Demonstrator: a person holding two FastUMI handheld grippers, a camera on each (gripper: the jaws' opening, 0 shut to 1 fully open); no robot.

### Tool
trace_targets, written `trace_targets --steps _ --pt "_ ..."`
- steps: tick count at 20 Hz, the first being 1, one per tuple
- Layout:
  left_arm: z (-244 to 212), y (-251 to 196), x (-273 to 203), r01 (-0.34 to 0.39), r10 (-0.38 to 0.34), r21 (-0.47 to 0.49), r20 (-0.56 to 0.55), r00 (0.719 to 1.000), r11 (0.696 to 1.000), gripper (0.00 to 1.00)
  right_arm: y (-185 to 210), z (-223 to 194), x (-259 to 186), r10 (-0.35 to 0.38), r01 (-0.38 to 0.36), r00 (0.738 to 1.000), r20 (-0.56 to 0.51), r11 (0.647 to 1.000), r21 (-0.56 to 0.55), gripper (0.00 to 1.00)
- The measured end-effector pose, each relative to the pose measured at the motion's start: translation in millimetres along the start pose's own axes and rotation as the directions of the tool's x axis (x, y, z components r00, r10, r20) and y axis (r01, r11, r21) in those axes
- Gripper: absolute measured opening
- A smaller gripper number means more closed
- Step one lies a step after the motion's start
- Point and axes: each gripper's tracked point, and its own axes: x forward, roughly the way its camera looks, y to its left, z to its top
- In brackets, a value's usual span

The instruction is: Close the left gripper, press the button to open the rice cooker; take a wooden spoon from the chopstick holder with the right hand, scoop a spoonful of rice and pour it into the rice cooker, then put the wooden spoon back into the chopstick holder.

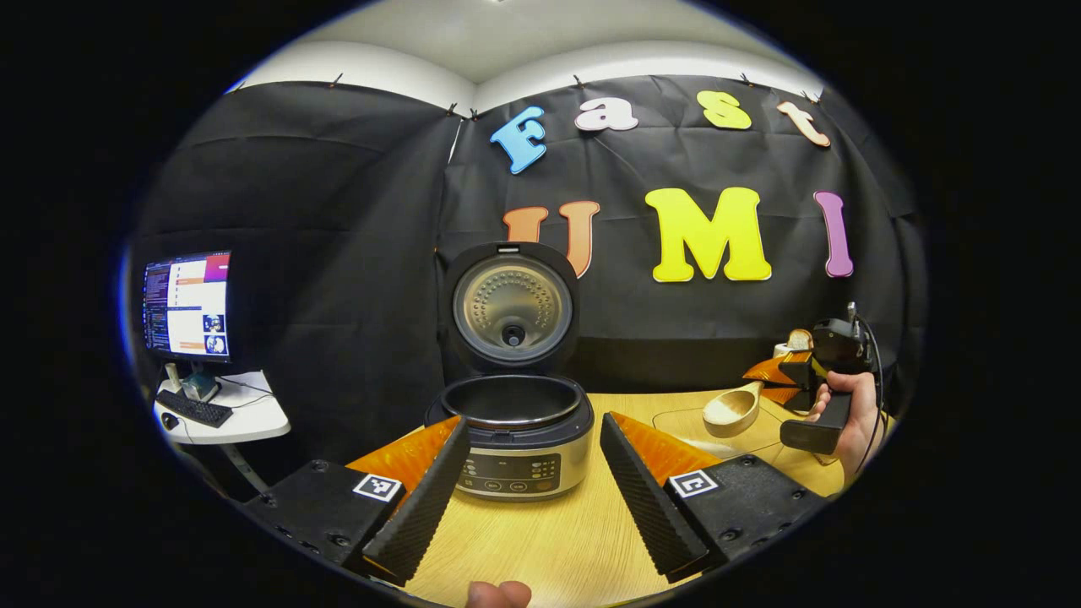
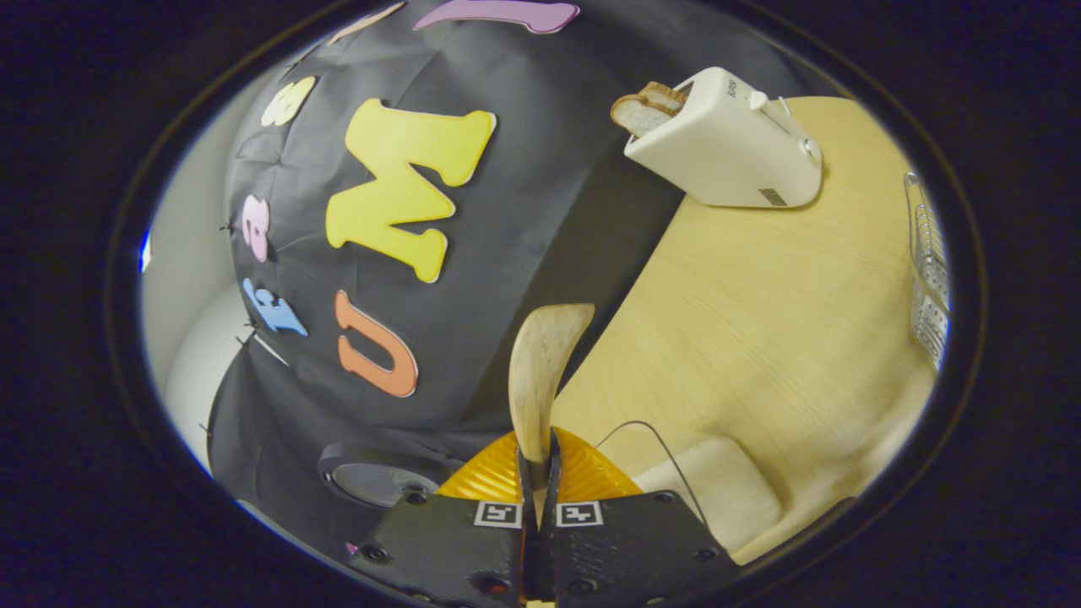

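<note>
Wooden spoon (image 2: pixel 540 367) clamped in right gripper (image 2: pixel 537 473), bowl ahead of fingers and off to the right of open rice cooker (image 1: pixel 513 426); left gripper (image 1: pixel 532 498) spread open; probably scooping rice next

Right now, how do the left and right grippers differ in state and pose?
The left gripper is open and holds nothing, while the right gripper is shut on the wooden spoon. The left gripper points level at the open rice cooker; the right gripper view is rolled, so the table appears steeply tilted. Both hang above the table, each held in a hand.
</note>
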Motion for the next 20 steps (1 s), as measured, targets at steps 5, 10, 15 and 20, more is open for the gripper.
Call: trace_targets --steps 5,10,15,20 --pt "2.6 7.5 1.8 -0.01 0.01 -0.006 0.013 1.0 1.0 0.99 26.9 0.4 -0.6 0.036 -0.036 0.999 -0.008 0.999 0.008 0.0" --pt "-1.5 23.2 5.4 -0.011 0.011 -0.007 0.012 1.0 1.0 0.99 72.5 -19.6 -0.8 0.087 -0.089 0.995 -0.052 0.996 -0.023 0.0" --pt "-11.4 51.7 4.2 -0.035 0.034 -0.039 -0.006 0.999 0.999 0.99 131.0 -58.6 19.0 0.126 -0.135 0.985 -0.114 0.988 -0.069 0.0" --pt "-20.9 78.0 1.9 -0.059 0.058 -0.025 -0.031 0.998 0.998 0.99 183.4 -98.9 39.9 0.162 -0.184 0.974 -0.157 0.974 -0.133 0.0"
